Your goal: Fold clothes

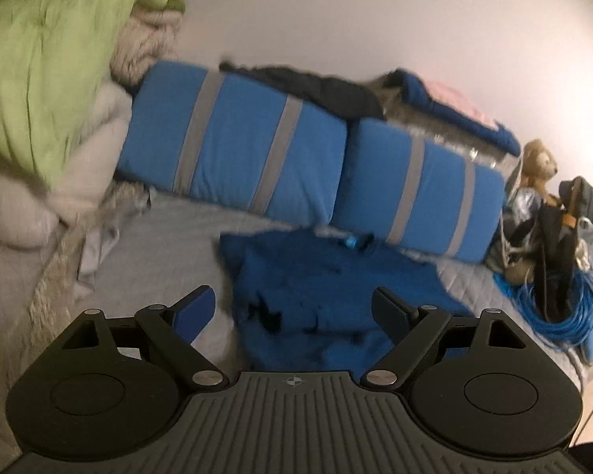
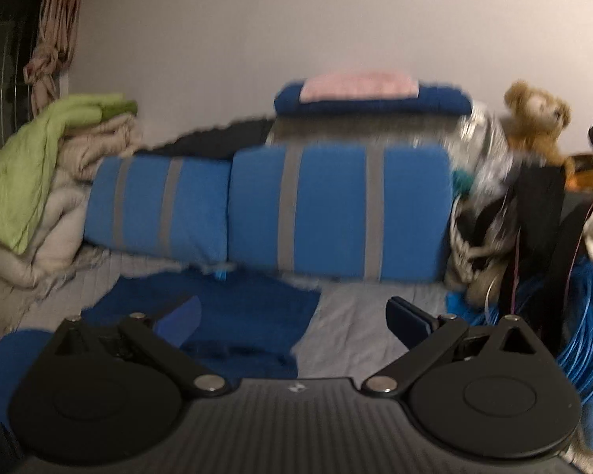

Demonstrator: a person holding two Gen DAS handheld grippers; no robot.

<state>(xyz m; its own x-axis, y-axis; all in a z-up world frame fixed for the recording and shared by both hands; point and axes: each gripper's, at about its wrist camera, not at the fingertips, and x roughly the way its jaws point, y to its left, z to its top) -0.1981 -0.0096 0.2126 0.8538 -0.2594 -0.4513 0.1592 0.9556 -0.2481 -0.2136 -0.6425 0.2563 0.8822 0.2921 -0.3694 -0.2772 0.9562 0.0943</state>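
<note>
The left gripper (image 1: pixel 292 308) is seen nearest the lens with its jaws spread wide and nothing between the pads; the blue garment (image 1: pixel 328 296) is spread on the bed below and beyond them, untouched as far as can be judged. The right gripper (image 2: pixel 294 322) is likewise seen with its jaws wide apart and empty, held above the garment's right edge, where dark blue cloth gives way to the grey quilted bedcover (image 2: pixel 355 328). The garment is noted lying flat and somewhat rumpled on that bedcover, with dark markings on its near part that are too blurred to be read. Just behind it, two blue cushions with grey stripes (image 1: pixel 233 138) are set end to end against the wall. To the left, a heap of beige bedding topped by a light green blanket (image 1: pixel 39 63) is recorded. A dark garment (image 1: pixel 320 87) is draped behind the cushions, and further back a folded navy item with a pink cloth (image 2: pixel 355 85) on top is seen. At the right, a brown teddy bear (image 2: pixel 537 118) and a coil of blue cable (image 1: pixel 557 308) are noted among dark bags.
</note>
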